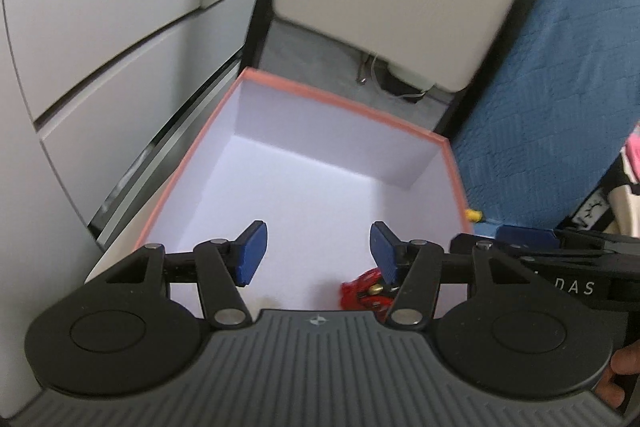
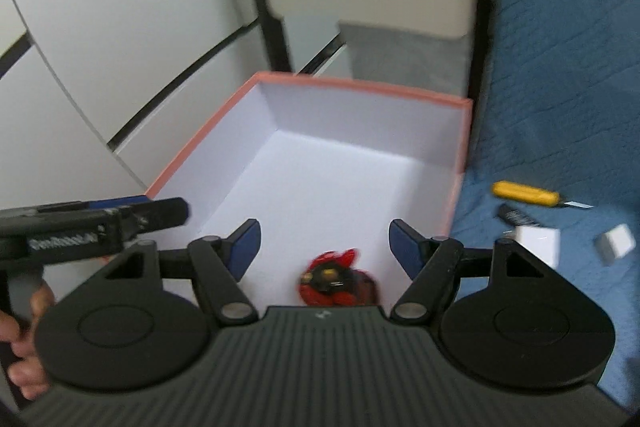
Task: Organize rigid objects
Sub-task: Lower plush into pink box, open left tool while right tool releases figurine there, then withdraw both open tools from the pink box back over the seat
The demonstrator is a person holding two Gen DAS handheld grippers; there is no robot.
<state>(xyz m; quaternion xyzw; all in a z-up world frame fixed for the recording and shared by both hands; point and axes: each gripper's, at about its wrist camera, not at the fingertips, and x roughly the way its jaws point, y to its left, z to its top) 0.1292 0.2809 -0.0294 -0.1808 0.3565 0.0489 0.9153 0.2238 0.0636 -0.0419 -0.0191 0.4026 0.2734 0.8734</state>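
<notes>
Left wrist view: left gripper (image 1: 318,253) over the near end of the box (image 1: 448,141); jaws apart, nothing between the blue pads (image 1: 252,255), touching nothing.
Right wrist view: right gripper (image 2: 325,249) over the same box (image 2: 360,85); jaws wide apart, empty, pads (image 2: 244,251) clear of the toy.
Toy: red and black with a gold centre (image 2: 336,279), blurred; lies on the white box floor at the near end, alone in there; in the left view it sits near the right pad (image 1: 366,293), partly hidden.
Box: open, pink rim, white inside, beside grey drawers (image 2: 100,27) on the left and blue cloth (image 2: 560,67) on the right.
Outside the box, right: yellow knife (image 2: 528,194), blade out, on the cloth; just nearer, a dark small thing (image 2: 514,215), a white block (image 2: 536,245) and a smaller grey-white block (image 2: 616,247), near each other.
Other gripper: each shows at the edge of the other's view, with a hand (image 2: 24,359) on it.
</notes>
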